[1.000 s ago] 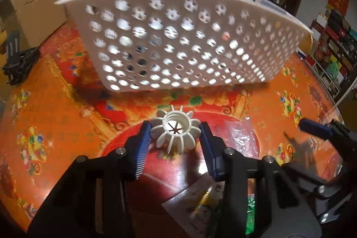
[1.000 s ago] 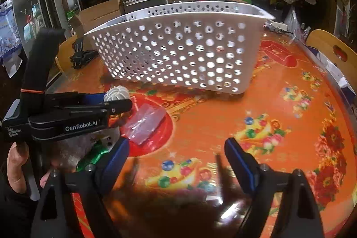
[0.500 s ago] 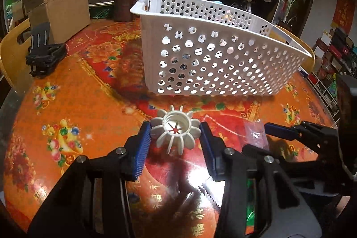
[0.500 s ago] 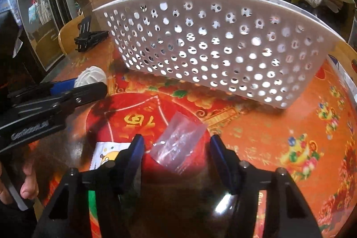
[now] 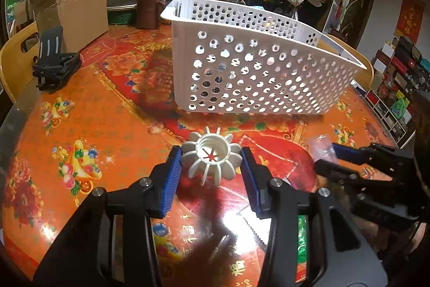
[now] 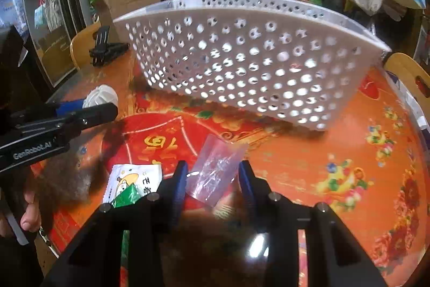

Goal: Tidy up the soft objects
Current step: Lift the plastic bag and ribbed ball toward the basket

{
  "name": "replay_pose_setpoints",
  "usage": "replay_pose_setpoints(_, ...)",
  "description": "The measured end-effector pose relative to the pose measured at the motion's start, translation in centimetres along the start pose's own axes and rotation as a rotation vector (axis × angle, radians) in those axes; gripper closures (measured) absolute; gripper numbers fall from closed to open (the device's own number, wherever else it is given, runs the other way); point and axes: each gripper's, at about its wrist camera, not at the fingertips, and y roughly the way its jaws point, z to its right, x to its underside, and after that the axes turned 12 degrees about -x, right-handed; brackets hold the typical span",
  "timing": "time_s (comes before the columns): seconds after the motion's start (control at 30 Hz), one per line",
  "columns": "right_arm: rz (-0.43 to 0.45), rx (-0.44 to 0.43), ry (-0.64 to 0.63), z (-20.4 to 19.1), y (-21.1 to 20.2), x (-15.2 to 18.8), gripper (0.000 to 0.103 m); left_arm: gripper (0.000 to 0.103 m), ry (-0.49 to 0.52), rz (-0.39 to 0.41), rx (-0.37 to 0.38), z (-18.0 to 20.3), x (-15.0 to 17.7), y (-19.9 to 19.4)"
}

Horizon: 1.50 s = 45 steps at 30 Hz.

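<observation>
My left gripper (image 5: 212,166) is shut on a white ribbed flower-shaped soft object (image 5: 212,158) and holds it above the table, in front of the white perforated basket (image 5: 258,71). The object also shows in the right wrist view (image 6: 102,97). My right gripper (image 6: 212,179) straddles a clear plastic bag (image 6: 215,171) lying on the table; its blue pads stand at the bag's two sides, still apart. The basket (image 6: 242,66) stands behind it. The right gripper also shows in the left wrist view (image 5: 330,155) with the bag (image 5: 319,147).
A white and green snack packet (image 6: 129,184) lies left of the bag. A black clamp (image 5: 53,63) lies at the table's left edge. A cardboard box (image 5: 72,7), a brown mug (image 5: 147,10), jars and hanging bags crowd the back. A yellow chair (image 6: 408,74) stands at the right.
My right gripper has moved down and forward over the clear bag and narrowed around it. My left gripper has drawn back and to the left from the basket, still holding the white object.
</observation>
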Motion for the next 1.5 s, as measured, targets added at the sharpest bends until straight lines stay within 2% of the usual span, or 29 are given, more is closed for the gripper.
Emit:
replay_pose_setpoints(0.43,0.122,-0.004,-0.012,0.3,-6.5,1.4,0.065,0.062,0.012,0.063,0.004,1.1,0.6,-3.6)
replay_pose_setpoints(0.8,0.203,0.006,-0.033,0.4,-11.6,-0.1,0.065,0.062,0.03,0.123,0.007,2.3,-1.4,-7.9)
replay_pose_setpoints(1.03,0.246,0.048,-0.071,0.4,-13.9,-1.9,0.065,0.062,0.035,0.167,0.022,2.7,-5.2,-10.4)
replay_pose_setpoints(1.23,0.268,0.046,-0.087,0.8,-15.5,-5.5,0.065,0.062,0.039,0.204,0.025,3.1,-10.1,-12.0)
replay_pose_setpoints(1.5,0.252,0.035,-0.072,2.1,-15.1,-10.4,0.065,0.062,0.052,0.177,0.036,5.1,-16.6,-10.9)
